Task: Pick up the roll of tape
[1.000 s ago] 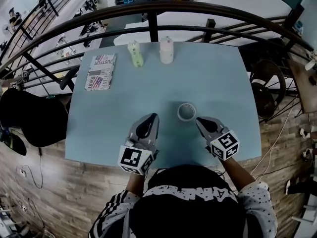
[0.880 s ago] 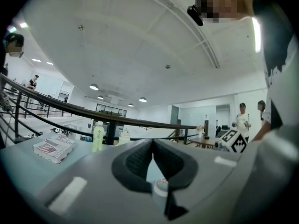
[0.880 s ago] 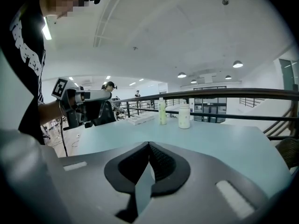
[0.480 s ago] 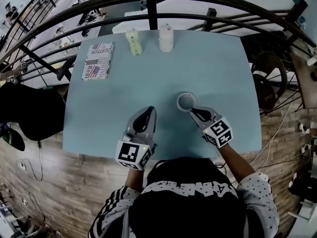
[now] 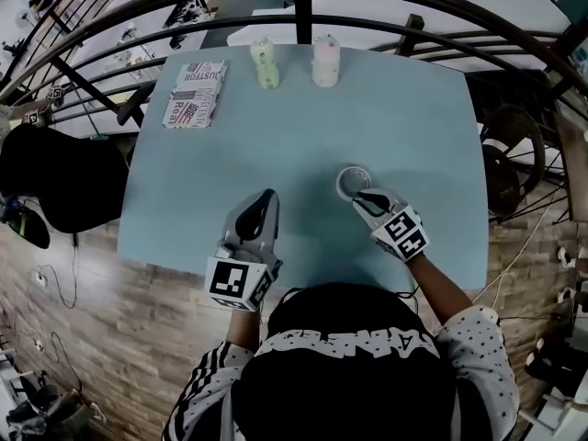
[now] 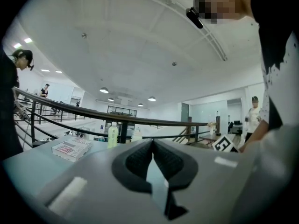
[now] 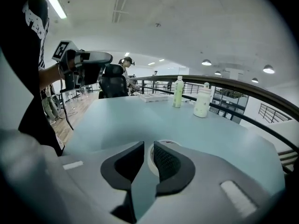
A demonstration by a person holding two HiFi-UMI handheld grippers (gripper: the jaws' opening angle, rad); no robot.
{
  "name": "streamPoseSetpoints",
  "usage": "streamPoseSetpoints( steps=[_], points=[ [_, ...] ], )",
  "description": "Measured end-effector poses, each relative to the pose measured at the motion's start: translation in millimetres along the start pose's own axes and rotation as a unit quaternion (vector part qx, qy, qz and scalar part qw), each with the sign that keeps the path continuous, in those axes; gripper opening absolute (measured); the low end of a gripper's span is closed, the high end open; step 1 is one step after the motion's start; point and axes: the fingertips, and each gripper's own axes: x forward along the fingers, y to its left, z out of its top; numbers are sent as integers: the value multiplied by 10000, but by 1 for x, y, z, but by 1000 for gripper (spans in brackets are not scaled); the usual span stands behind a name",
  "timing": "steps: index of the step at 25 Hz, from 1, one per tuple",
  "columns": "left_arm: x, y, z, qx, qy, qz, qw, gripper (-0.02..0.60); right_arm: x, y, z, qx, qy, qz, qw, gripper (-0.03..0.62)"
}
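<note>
Curving black railing [image 5: 303, 16] beyond pale blue table [image 5: 413, 118] with tape roll [image 5: 339, 182]; wood-plank floor [image 5: 110, 274]

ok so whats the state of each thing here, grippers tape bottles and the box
right gripper, open, jaws just been opening, near rim of the tape at the gap between them, not gripped
left gripper, shut, empty
roll of tape, lying flat on the table
green bottle, upright
white bottle, upright
box, flat, closed

Blue table [image 5: 276, 145], tape roll [image 5: 340, 182], box [image 5: 195, 93], green bottle [image 5: 265, 64], white bottle [image 5: 325, 61]
</note>
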Motion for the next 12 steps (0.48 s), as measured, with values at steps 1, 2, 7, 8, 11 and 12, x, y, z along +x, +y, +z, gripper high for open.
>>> streamPoseSetpoints(
  steps=[1,2,7,8,11,12],
  points=[
    [-1,1,0,-2,9,36,10000,0,2,1,-2,-54,43,51,10000,71],
    [-2,1,-1,-16,23,70,10000,0,4,2,-3,-111,89,101,9998,72],
    [-7,9,-5,-66,48,257,9996,0,17,3,-12,-382,326,207,9985,79],
    [-8,10,-6,-72,58,280,9996,0,20,4,-12,-525,373,215,9977,80],
    [-8,12,-8,-87,67,313,9994,0,26,7,-14,-1070,519,275,9925,81],
    [-7,12,-9,-104,75,323,9994,0,29,7,-15,-1186,575,304,9908,83]
  ],
)
